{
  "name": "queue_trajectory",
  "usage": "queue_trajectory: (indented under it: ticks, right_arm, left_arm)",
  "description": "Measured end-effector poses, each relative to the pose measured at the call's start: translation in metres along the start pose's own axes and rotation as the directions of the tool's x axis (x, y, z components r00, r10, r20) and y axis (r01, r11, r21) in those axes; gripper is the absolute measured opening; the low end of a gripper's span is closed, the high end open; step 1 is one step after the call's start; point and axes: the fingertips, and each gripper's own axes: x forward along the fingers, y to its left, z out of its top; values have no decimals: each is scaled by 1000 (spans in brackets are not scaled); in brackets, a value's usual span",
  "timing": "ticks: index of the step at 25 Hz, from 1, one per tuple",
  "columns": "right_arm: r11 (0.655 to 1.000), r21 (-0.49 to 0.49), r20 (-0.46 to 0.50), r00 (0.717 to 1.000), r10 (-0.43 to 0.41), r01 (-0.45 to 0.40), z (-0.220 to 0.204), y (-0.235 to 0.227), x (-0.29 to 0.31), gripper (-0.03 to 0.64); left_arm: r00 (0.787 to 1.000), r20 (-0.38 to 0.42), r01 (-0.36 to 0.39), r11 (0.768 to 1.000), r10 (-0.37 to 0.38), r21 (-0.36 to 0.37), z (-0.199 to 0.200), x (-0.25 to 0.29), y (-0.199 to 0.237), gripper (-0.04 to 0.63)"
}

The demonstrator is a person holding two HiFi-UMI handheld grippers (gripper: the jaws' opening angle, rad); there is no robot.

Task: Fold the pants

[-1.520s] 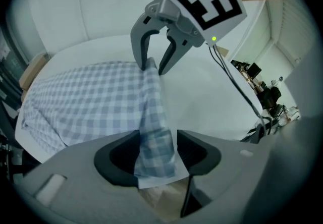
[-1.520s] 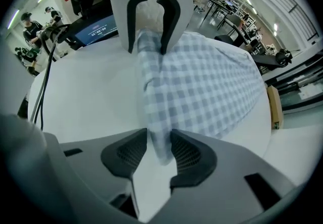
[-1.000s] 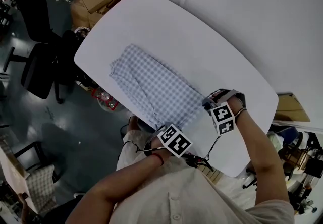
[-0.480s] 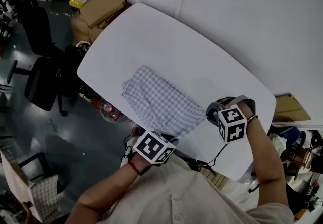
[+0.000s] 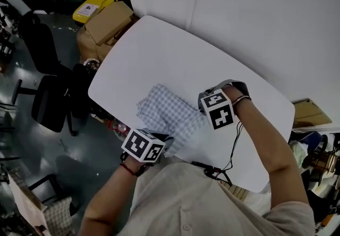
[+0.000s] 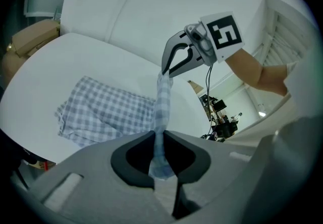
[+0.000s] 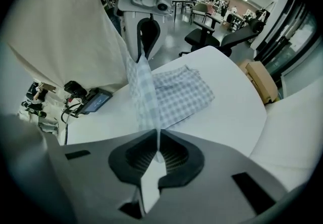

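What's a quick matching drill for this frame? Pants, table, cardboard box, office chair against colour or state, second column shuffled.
Things:
1. pants
2. table
3. cardboard box
4. office chair

Colour or state:
A. black, on the floor beside the table
B. white, rounded top
C. brown, on the floor past the table's far corner
D. blue-and-white check, one edge held up off the table

Pairs: 1-D, 2-B, 3-C, 4-A
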Motion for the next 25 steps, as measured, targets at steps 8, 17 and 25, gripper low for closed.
queue_trajectory:
  ticks: [8,17,25]
  right_arm:
    - [982,-42,-82,981,178,-182,30,-72,-4,29]
    - [965,-4,-111,959,259,-261,56,-151,47,29]
    - [947,49,-95,942,322,-319,60,-179,90,29]
  left_arm:
    - [997,24,71,994,-69,-79,21,-41,53,55]
    - [964,31,263,940,-263,-217,30,-54,137,55]
    - [910,48,404,851,-413,-335,24,-37,183,55]
